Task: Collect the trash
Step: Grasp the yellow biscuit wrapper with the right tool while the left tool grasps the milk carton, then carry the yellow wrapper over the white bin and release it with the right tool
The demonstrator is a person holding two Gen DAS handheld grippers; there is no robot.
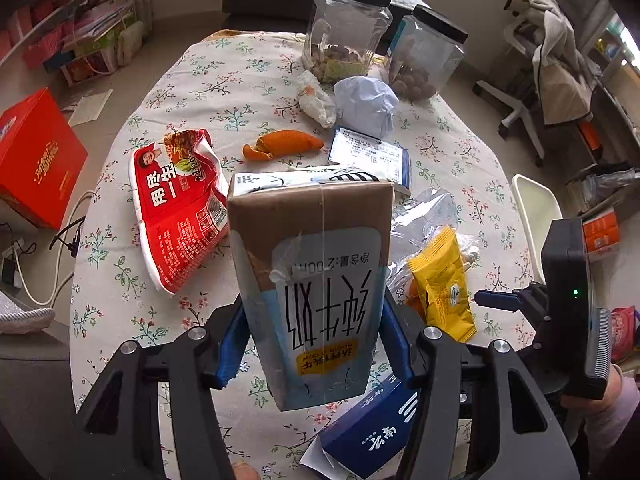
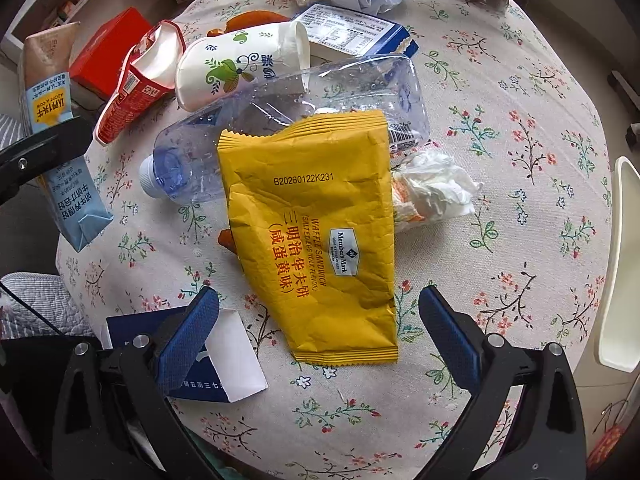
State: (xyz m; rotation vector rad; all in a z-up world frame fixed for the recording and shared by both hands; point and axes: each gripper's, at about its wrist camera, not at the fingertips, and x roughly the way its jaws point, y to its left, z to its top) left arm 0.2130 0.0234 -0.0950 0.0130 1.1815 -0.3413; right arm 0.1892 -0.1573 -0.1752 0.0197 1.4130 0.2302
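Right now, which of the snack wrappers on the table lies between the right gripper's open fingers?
The yellow waffle sandwich wrapper, flat under the open right gripper. The red wrapper lies far off, beside the paper cup.

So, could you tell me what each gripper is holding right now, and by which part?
The left gripper grips the milk carton by its two narrow sides near one end. The right gripper holds nothing; it hangs open over the yellow wrapper.

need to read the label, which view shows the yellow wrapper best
The right wrist view: the yellow wrapper lies flat and unobstructed ahead of the open right claw, print legible. The left wrist view shows only an angled part of it, beside the milk carton.
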